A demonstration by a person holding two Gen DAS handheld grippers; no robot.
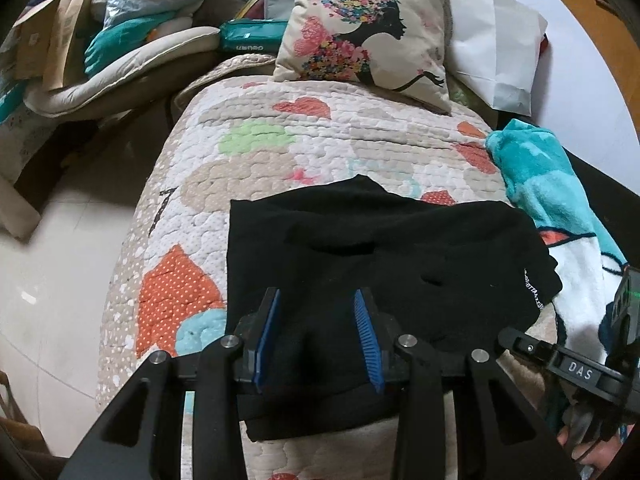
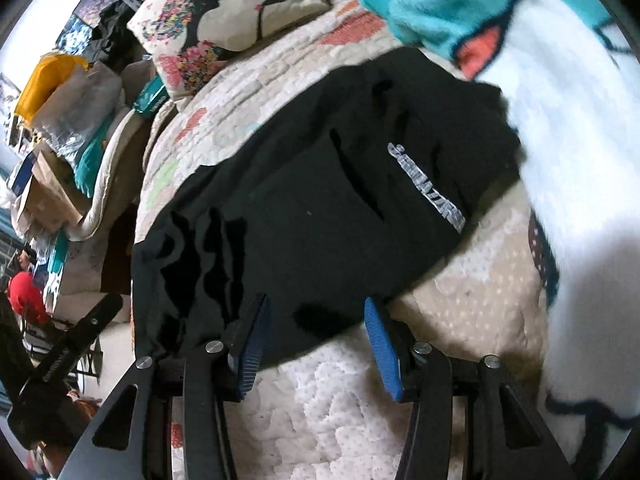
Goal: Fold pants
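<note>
At nine o'clock in the left wrist view, pale floor point(image 1: 60, 280) is seen below the edge of the quilted cover point(image 1: 304, 140), so the cushion it covers falls away sharply on that side. The black pants point(image 1: 380, 248) lie at the centre of the cover in a compact, already doubled bundle, with a white printed logo point(image 1: 532, 288) near their three o'clock edge. The left gripper point(image 1: 316, 336) is held over the near part of the fabric with its jaws set moderately apart; nothing is pinched between the blue pads point(image 1: 366, 334). Whether the pads touch the cloth cannot be told.

In the right wrist view the pants point(image 2: 304, 208) run from seven o'clock up to one o'clock, and their left end hangs rumpled near the cushion's edge. The right gripper point(image 2: 316, 340) is set at the near hem, jaws wide, gripping nothing.

Judged from this, three risks stand out. If only the top layer is pinched, the bundle could be peeled open rather than folded. If the fabric is dragged toward nine o'clock, it could be pulled off the rounded edge to the floor. At one to three o'clock the teal and white fleece blanket point(image 2: 560, 120) touches the pants, so it could be caught in a fold or swept along. The patterned pillow point(image 1: 360, 28) at twelve o'clock lies well apart.
</note>
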